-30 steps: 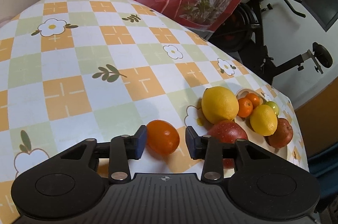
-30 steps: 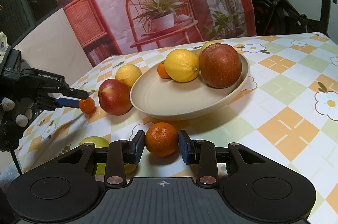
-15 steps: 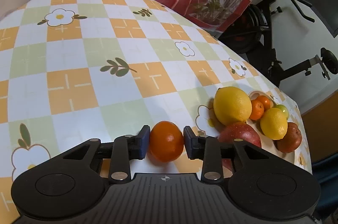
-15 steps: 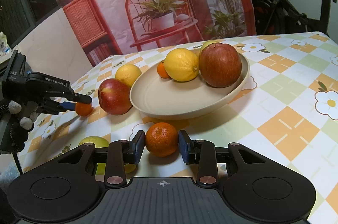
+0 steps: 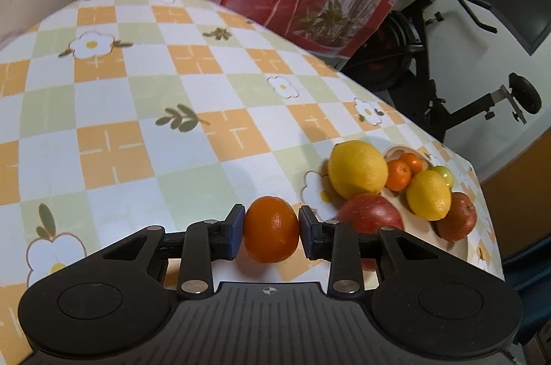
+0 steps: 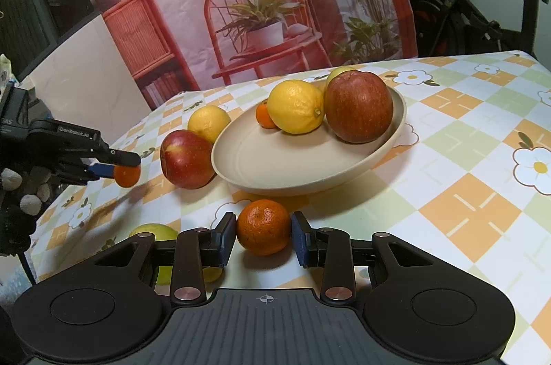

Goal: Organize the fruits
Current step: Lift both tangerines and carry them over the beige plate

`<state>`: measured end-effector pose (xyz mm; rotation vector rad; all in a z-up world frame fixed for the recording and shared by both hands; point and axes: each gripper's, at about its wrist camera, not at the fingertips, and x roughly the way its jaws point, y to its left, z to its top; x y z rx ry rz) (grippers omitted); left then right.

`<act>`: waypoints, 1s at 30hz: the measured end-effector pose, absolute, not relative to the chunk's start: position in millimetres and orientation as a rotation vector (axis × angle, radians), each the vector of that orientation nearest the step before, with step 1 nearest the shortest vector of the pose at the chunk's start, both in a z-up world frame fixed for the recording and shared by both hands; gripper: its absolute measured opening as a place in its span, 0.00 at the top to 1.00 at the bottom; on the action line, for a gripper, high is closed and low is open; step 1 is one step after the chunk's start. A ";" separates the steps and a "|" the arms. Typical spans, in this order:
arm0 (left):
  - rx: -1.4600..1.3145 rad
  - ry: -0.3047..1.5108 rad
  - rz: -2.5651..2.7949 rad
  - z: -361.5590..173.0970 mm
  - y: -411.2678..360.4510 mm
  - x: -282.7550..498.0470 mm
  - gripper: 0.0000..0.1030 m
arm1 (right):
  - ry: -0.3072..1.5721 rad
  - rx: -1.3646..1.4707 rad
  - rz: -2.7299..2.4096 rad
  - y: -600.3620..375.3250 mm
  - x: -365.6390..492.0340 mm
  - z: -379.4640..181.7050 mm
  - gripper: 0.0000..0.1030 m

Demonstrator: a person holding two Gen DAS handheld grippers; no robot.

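My left gripper [image 5: 272, 227] is shut on a small smooth orange [image 5: 272, 234], both blue pads pressed on its sides. The right wrist view shows that gripper [image 6: 120, 168] at the far left, holding the small orange [image 6: 128, 176] just above the checked cloth. My right gripper [image 6: 263, 237] is shut on a mandarin [image 6: 263, 225] that rests on the cloth in front of the beige plate [image 6: 310, 189]. In the plate lie a lemon [image 6: 296, 111], a red apple [image 6: 358, 106], a small orange [image 6: 263, 115] and a partly hidden green fruit [image 6: 339, 72].
Left of the plate lie a second red apple [image 6: 186, 158] and a second lemon [image 6: 208, 123]. A yellow-green fruit [image 6: 155, 232] is half hidden behind my right gripper's left finger. An exercise bike [image 5: 447, 82] stands past the table's far edge. A gloved hand [image 6: 20, 192] holds the left gripper.
The left jaws closed in from either side onto the small orange and now grip it. The right gripper and its mandarin have not moved.
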<state>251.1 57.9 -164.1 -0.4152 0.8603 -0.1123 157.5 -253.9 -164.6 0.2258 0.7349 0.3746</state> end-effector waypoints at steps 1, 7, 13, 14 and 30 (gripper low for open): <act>-0.403 0.851 -0.118 -161.0 56.1 250.4 0.66 | 0.734 0.228 0.374 -254.1 157.4 -164.5 0.69; -0.329 0.788 -0.175 -136.5 37.5 245.5 0.66 | 0.714 0.237 0.361 -256.5 155.9 -162.4 0.69; -0.255 0.746 -0.256 -117.6 13.0 243.6 0.65 | 0.684 0.264 0.341 -264.2 154.0 -158.3 0.69; -0.250 0.742 -0.268 -115.7 9.3 243.9 0.65 | 0.678 0.268 0.337 -265.3 153.7 -157.6 0.69; -0.092 0.763 -0.394 -123.1 -49.7 278.4 0.65 | 0.616 0.217 0.285 -273.3 184.0 -136.0 0.69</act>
